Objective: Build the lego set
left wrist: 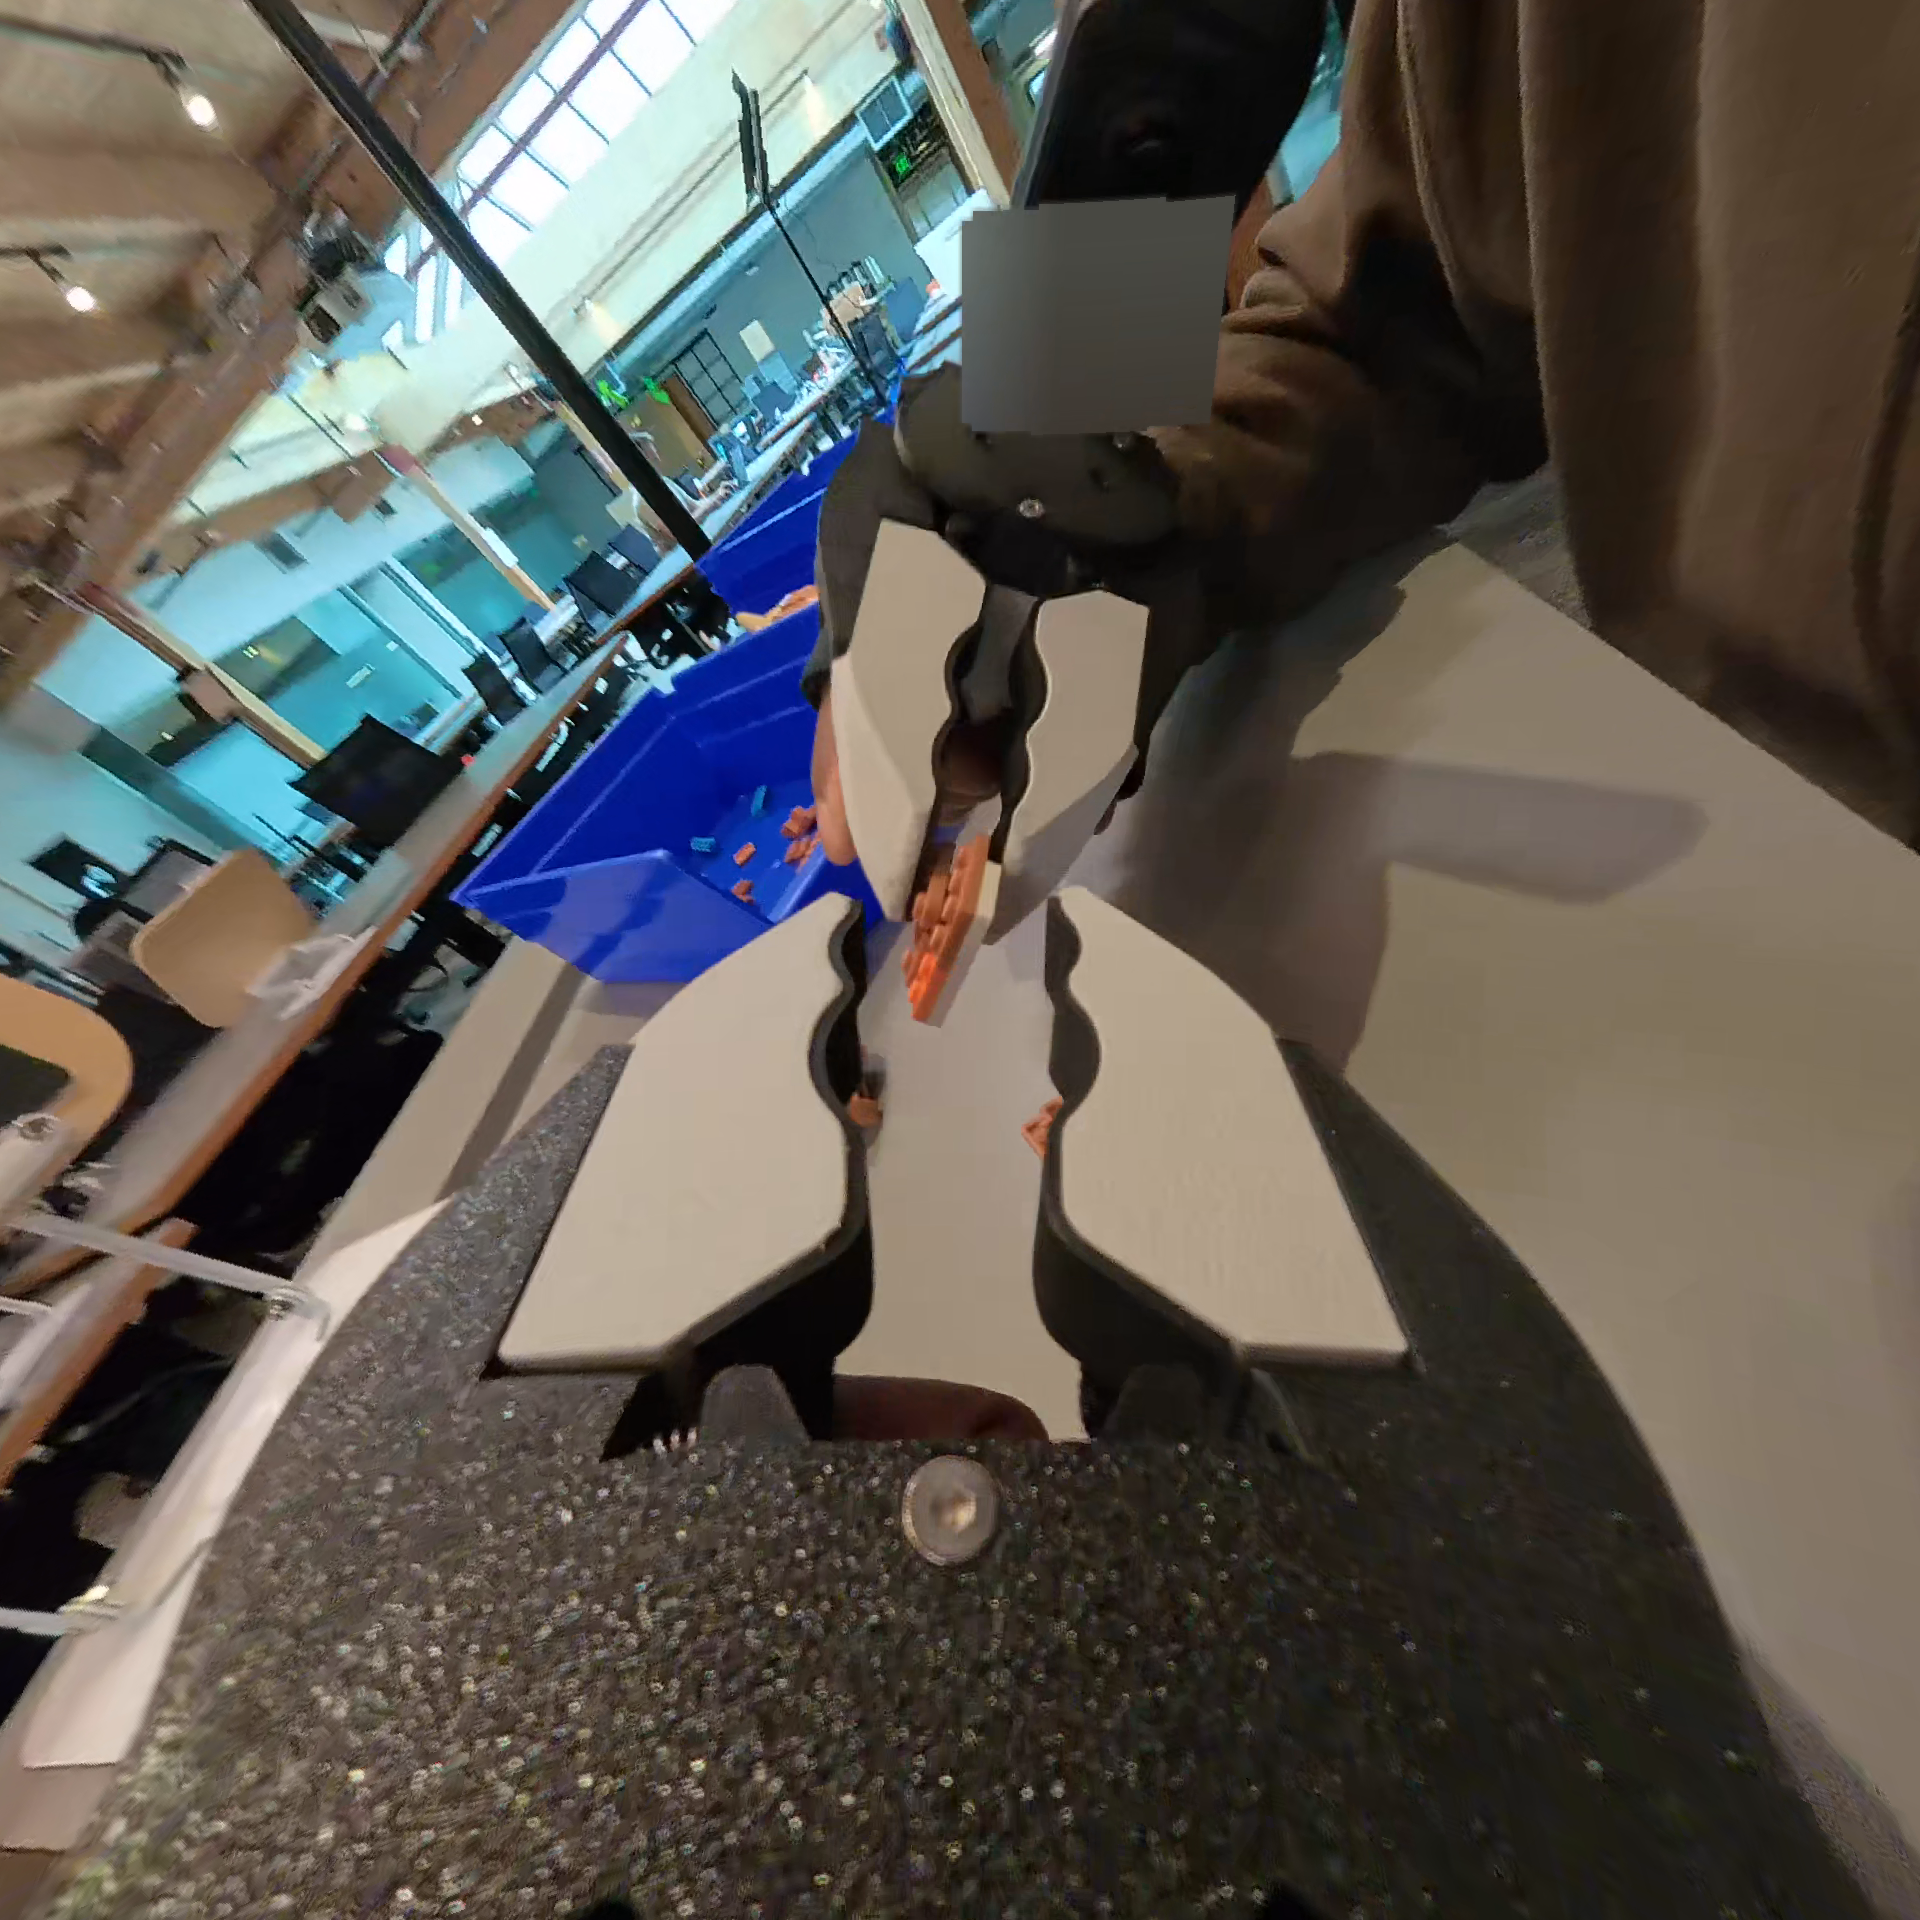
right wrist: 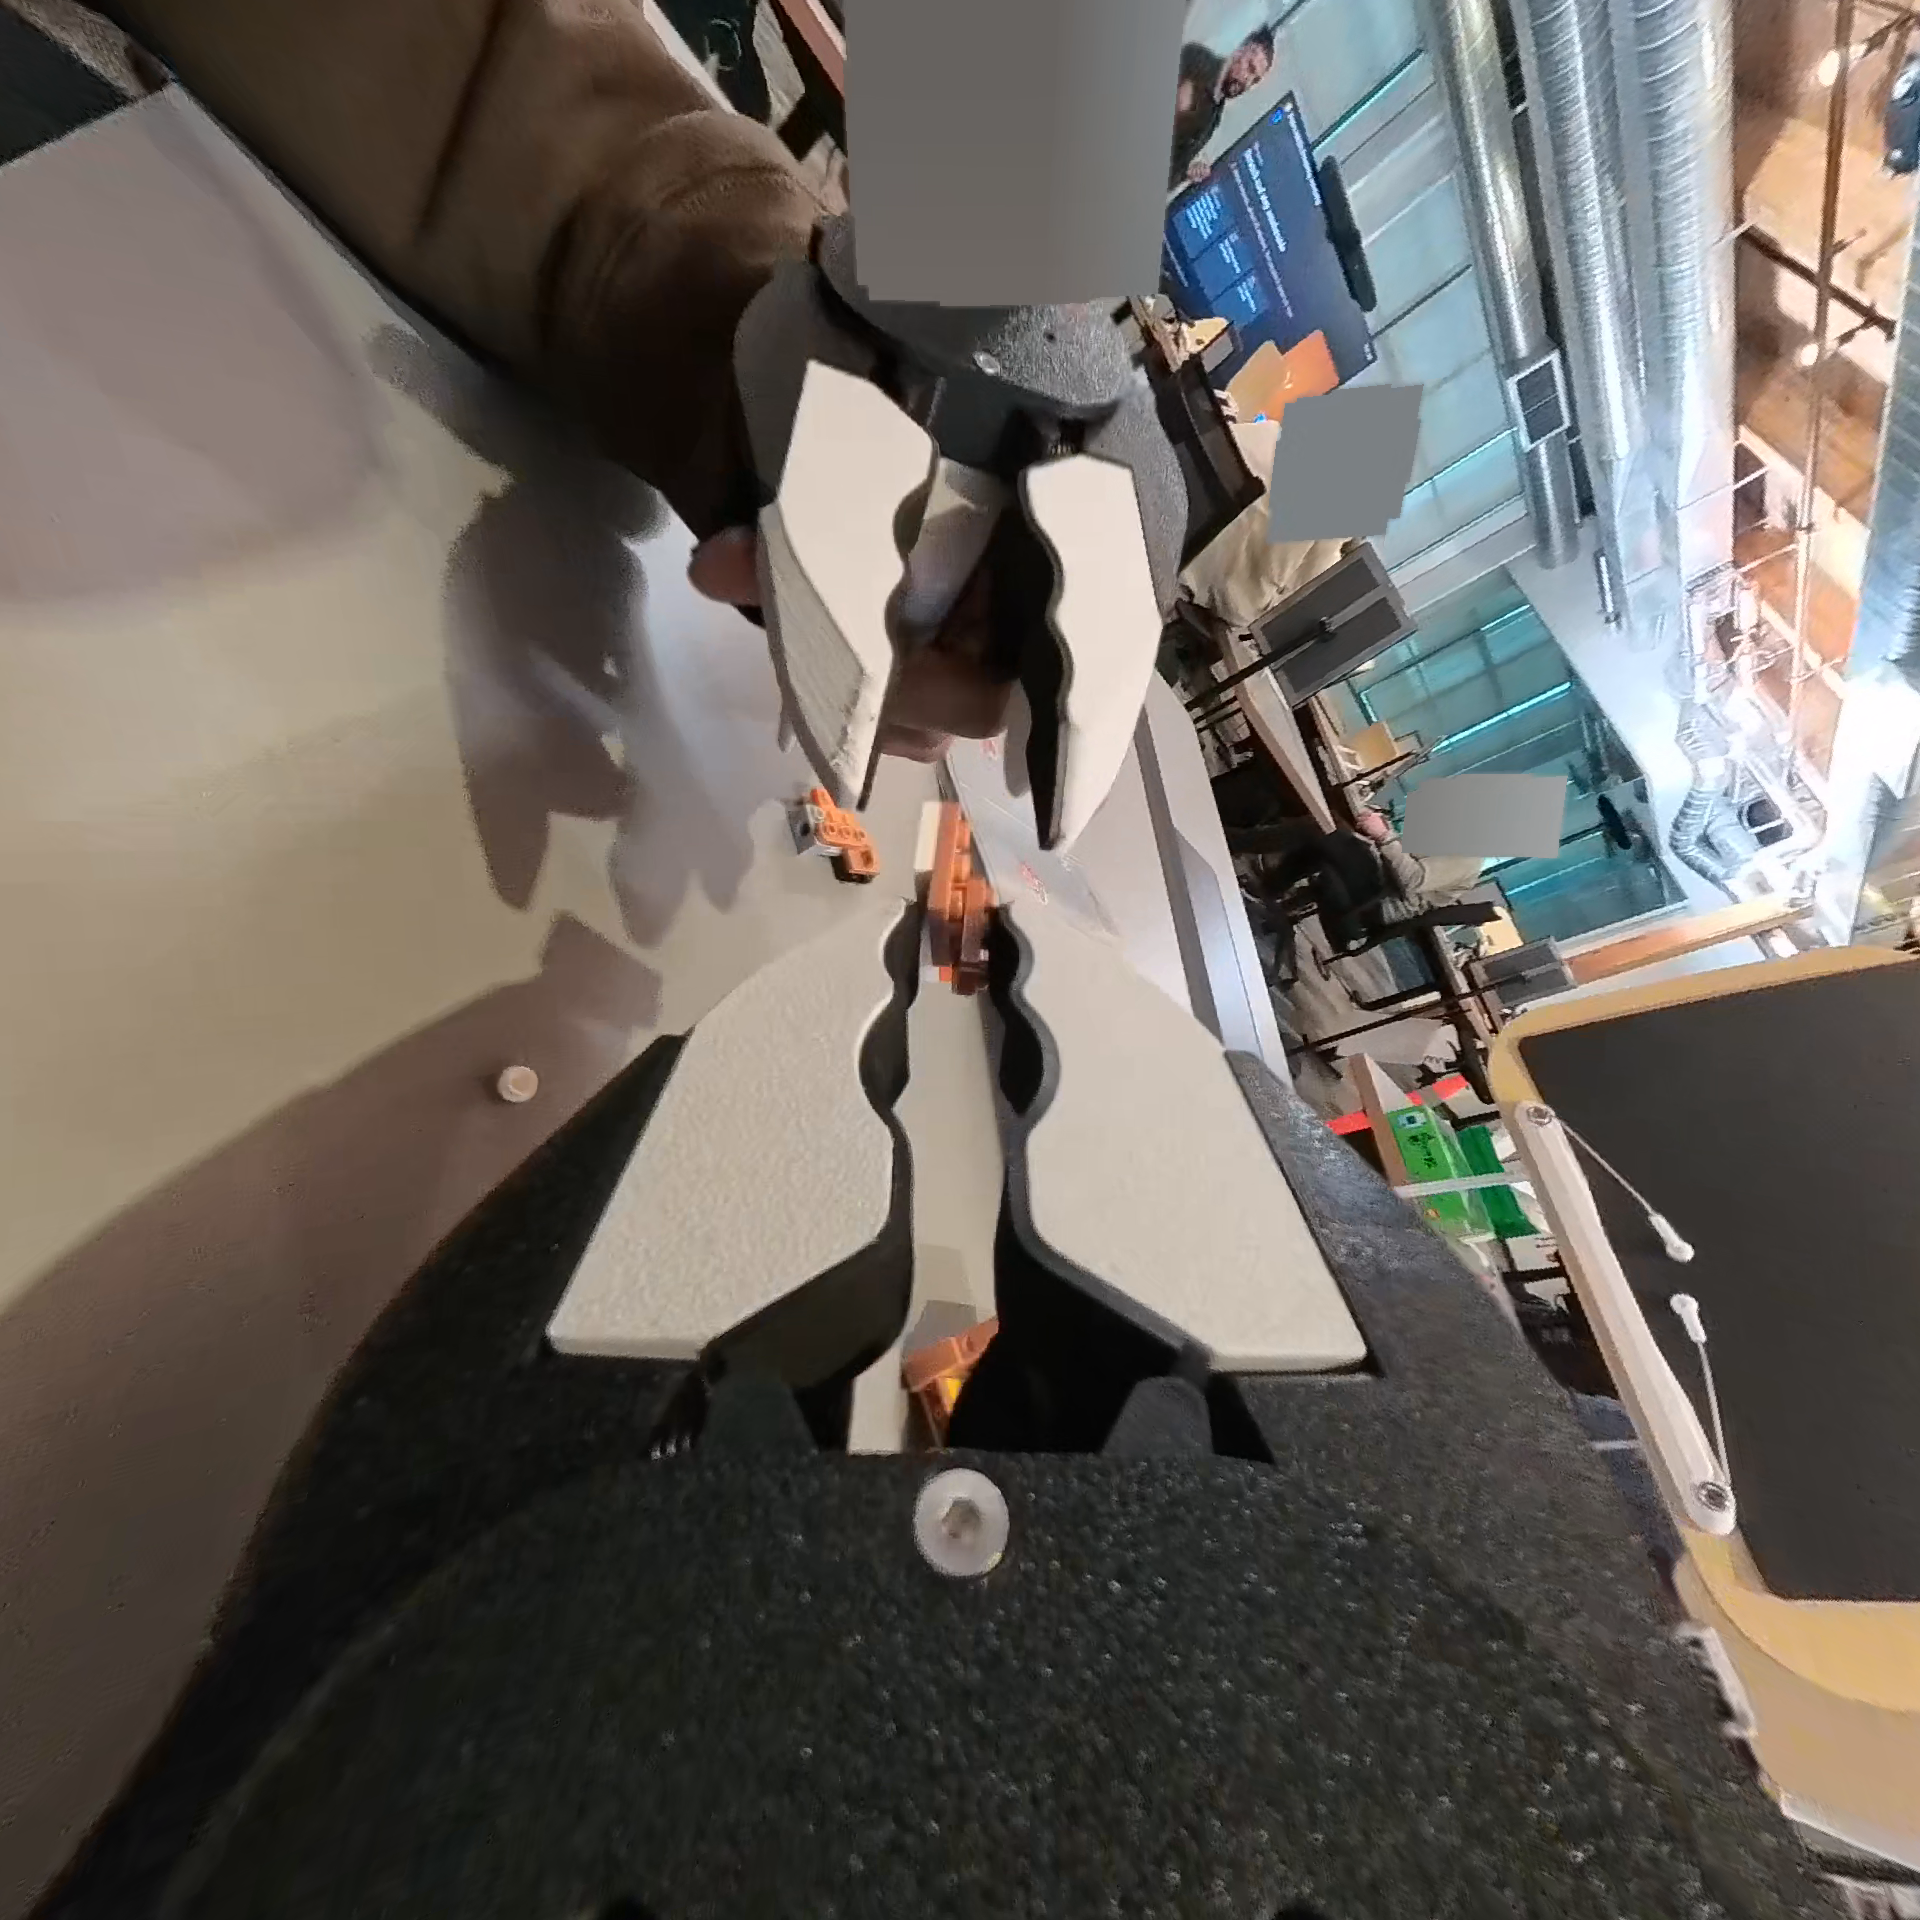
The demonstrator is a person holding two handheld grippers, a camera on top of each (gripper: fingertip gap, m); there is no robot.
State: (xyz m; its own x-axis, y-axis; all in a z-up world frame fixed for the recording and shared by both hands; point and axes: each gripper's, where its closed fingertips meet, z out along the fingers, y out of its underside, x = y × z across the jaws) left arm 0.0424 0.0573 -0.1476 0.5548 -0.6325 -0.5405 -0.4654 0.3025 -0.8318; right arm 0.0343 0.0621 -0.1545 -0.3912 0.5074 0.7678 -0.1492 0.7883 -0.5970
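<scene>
While right gripper (right wrist: pixel 951 940) clamps orange-and-white studded lego assembly (left wrist: pixel 943 940) steady for mating, left gripper (left wrist: pixel 951 940) gapes, empty, just beside; loose orange bricks (left wrist: pixel 862 1110) below.

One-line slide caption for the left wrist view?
Open left gripper faces the right gripper clamping an orange-and-white lego assembly above the grey table, blue bin behind.

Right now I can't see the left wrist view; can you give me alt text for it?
The right gripper holds an orange-and-white lego piece just beyond the open left gripper, above a grey table. A blue bin of loose bricks sits behind, at the left.
</scene>
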